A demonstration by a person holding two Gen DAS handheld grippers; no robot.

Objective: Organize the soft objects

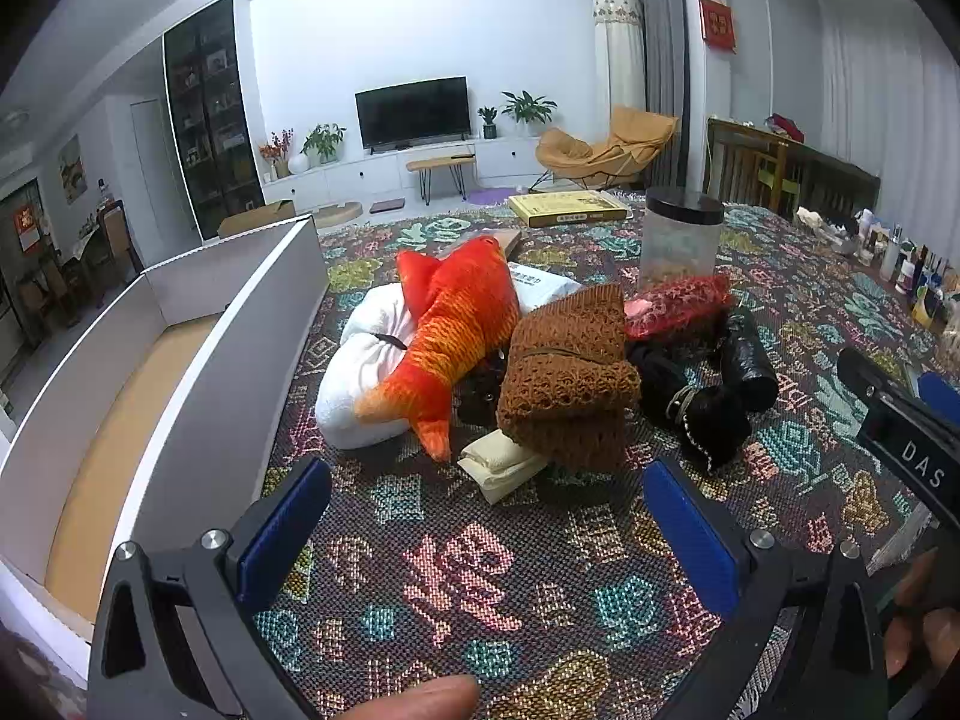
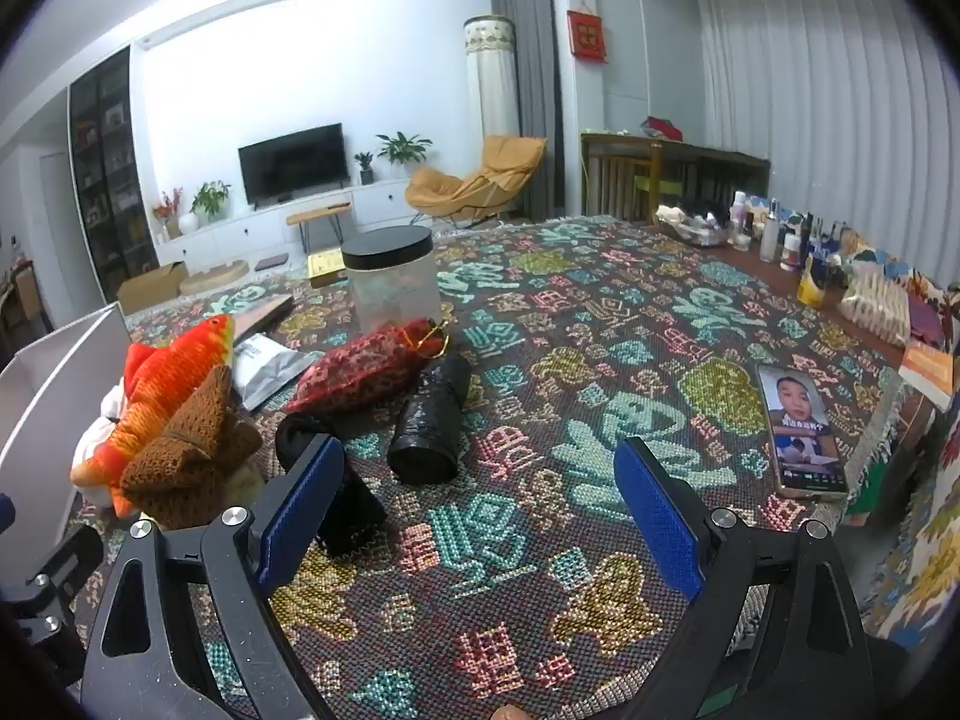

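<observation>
Soft pile [image 1: 540, 354] sits mid tabletop [image 1: 468, 576], straight ahead of left tool [image 1: 486, 534], box [image 1: 198, 360] at its left. We judge left tool nearer; right tool [image 2: 480, 516] sees pile off left. Both tools wide open, empty. Fish toy [image 1: 456, 324] lies diagonal.

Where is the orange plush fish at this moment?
In the left wrist view the orange plush fish lies mid-frame on the patterned cloth, draped over a white bundle, between the open box and the brown knitted piece.

Soft items [image 1: 564, 372] heaped beside box [image 1: 198, 360]
</observation>
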